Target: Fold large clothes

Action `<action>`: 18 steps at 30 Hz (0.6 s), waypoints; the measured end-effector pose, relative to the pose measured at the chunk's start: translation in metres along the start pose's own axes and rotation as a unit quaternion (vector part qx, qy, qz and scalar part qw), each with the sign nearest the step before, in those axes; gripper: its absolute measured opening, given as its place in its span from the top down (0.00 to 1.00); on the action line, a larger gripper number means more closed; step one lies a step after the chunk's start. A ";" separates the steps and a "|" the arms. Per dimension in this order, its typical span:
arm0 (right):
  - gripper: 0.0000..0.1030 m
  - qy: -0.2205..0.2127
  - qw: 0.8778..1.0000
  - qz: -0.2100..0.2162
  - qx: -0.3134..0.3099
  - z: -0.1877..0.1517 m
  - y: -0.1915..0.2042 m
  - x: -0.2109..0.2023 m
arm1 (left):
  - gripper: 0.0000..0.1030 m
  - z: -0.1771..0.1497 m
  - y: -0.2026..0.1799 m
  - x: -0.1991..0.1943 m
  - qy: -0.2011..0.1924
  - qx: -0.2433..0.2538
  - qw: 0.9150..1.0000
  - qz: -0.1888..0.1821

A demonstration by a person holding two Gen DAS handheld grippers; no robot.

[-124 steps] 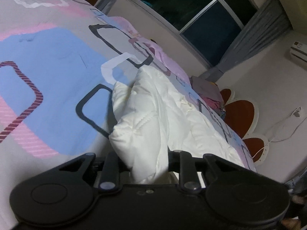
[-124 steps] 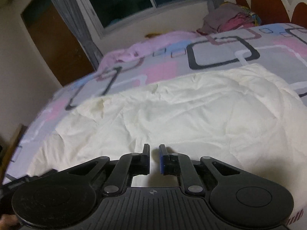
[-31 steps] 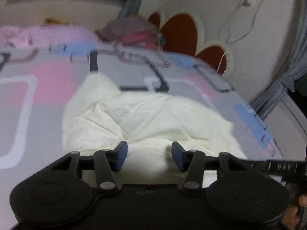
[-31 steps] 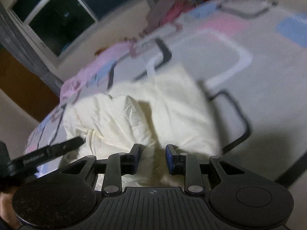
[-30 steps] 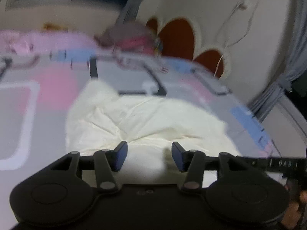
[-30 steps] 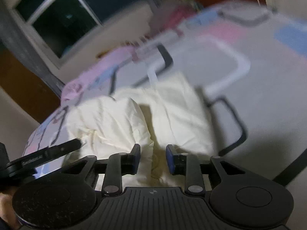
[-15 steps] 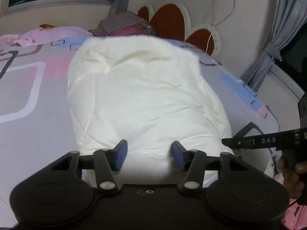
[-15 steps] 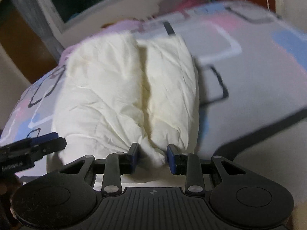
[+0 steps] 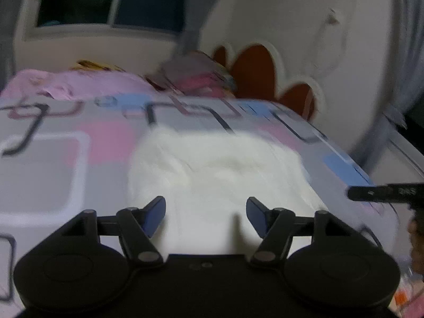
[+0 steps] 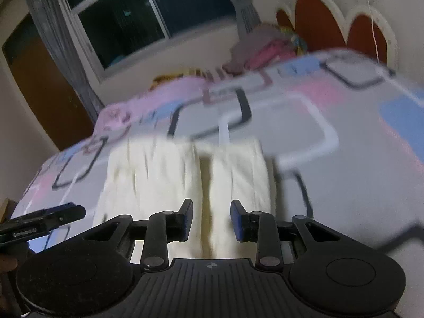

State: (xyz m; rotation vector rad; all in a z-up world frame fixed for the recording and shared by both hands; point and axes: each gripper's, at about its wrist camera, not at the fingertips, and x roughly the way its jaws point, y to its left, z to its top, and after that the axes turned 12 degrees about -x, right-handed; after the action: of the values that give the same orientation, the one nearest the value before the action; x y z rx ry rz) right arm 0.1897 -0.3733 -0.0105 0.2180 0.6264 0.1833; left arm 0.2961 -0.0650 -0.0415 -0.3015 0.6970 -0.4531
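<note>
A white padded garment (image 9: 217,169) lies folded lengthwise on the patterned bed cover (image 9: 53,164). My left gripper (image 9: 205,212) hovers over its near end. Its jaws are opening and stand wide apart; the cloth lies between and beyond them, and the pads do not press on it. In the right wrist view the garment (image 10: 153,175) shows as two long rolls with a crease between. My right gripper (image 10: 210,220) is shut on the near edge at that crease, with thick cloth filling the gap. Both views are blurred by motion.
The other tool's tip shows at each view's edge: the right gripper's fingers (image 9: 384,192) and the left gripper's fingers (image 10: 45,220). A pile of clothes (image 9: 190,76) and a pink cloth (image 9: 66,84) lie at the bed's far end by the headboard (image 9: 254,71). A dark window (image 10: 148,21) is behind.
Half a second ago the garment stood raised and filled both views. Now it lies flatter and farther off on the bed. The left jaws have spread wider; the right jaws keep the same gap.
</note>
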 end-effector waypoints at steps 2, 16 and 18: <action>0.70 -0.009 1.000 0.008 -0.013 0.021 0.006 0.014 | 0.40 0.018 0.003 0.011 -0.009 -0.016 1.000 -0.010; 0.70 0.082 0.995 0.004 -0.054 0.026 0.009 0.125 | 0.42 0.030 -0.022 0.109 0.067 -0.026 0.997 -0.012; 0.70 0.092 0.995 0.009 -0.047 0.016 0.001 0.133 | 0.42 0.023 -0.021 0.119 0.076 -0.034 0.996 -0.005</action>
State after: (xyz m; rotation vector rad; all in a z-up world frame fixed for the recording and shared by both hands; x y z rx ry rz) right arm 0.3048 -0.3439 -0.0721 0.1161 0.7961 0.2517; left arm 0.3854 -0.1394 -0.0809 -0.3364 0.8618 -0.4658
